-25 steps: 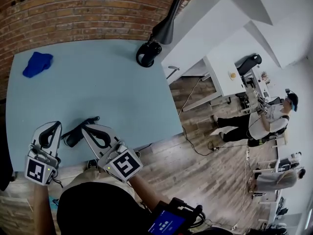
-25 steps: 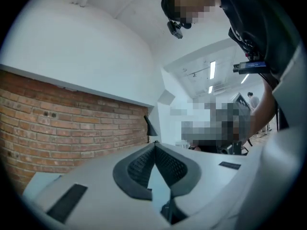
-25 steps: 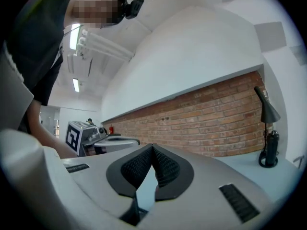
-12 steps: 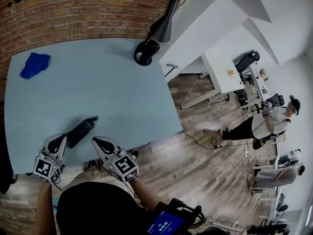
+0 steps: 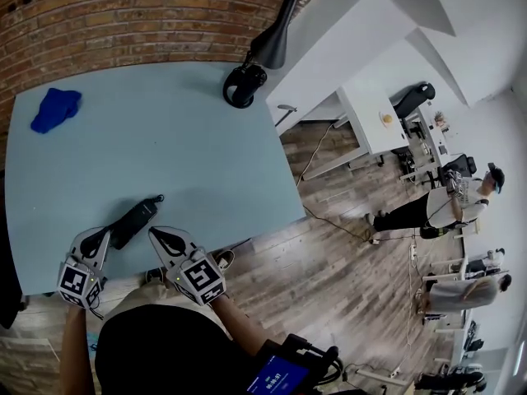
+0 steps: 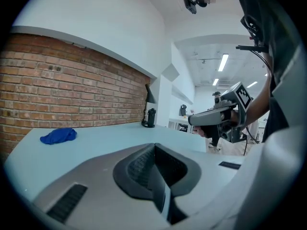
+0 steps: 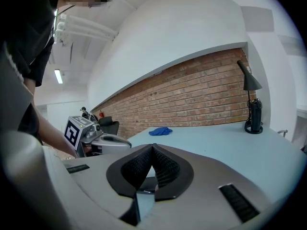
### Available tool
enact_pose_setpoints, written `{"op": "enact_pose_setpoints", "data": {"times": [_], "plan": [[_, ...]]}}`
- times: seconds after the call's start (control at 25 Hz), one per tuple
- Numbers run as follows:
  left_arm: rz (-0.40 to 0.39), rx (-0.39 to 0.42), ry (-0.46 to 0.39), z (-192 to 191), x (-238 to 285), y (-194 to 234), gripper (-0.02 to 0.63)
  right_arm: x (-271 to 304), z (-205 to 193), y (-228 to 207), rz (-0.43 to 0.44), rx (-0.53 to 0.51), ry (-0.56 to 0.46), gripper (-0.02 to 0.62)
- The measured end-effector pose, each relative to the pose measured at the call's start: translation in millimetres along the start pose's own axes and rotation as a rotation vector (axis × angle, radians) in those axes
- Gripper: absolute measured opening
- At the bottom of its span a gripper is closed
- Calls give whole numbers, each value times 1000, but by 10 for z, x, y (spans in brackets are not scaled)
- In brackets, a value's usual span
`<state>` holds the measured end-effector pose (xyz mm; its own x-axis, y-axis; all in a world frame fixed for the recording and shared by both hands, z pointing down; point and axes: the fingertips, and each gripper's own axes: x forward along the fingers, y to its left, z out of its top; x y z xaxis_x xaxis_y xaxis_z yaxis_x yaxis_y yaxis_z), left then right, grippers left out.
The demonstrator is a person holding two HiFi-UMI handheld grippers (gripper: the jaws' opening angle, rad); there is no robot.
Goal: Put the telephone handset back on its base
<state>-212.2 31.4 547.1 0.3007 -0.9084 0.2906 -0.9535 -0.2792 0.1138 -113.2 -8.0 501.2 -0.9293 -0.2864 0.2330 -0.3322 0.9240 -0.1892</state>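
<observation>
While I hold my two grippers at the table's (image 5: 189, 155) near edge, I count one handset (image 5: 136, 219), one blue cloth (image 5: 56, 109) and one lamp (image 5: 247, 76). My left gripper (image 5: 102, 234) is closed, empty; my right gripper (image 5: 155, 234) likewise (tips together). The handset lies flat between their tips, nearer the left.

The table (image 5: 181, 130) has a smooth, matt pale-blue top, and the wall (image 5: 123, 11) behind it is rough red brick. The crumpled blue cloth (image 5: 56, 109) looks soft. The telephone handset (image 5: 136, 219) is matt black plastic, the lamp (image 5: 268, 48) black and faintly glossy. The floor (image 5: 346, 278) is wood planking.
</observation>
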Motion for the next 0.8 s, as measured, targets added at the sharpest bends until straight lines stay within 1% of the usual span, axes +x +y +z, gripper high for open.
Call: {"op": "enact_pose_setpoints", "data": {"times": [0.2,0.36,0.6,0.8], "plan": [[-10,-5,21,-54,28,-8,31,-64,64,35,-1,1,-8,14],[-31,4,42,-123,130,-70,31,-144,2,-33,-28,11,-8,14],[-80,73,99,-167,313,-201,31,-280,-26,-203,-98,31,-30,14],[-100,124,140,-222,508,-288,31,-374,-90,-375,-125,44,-37,14]]}}
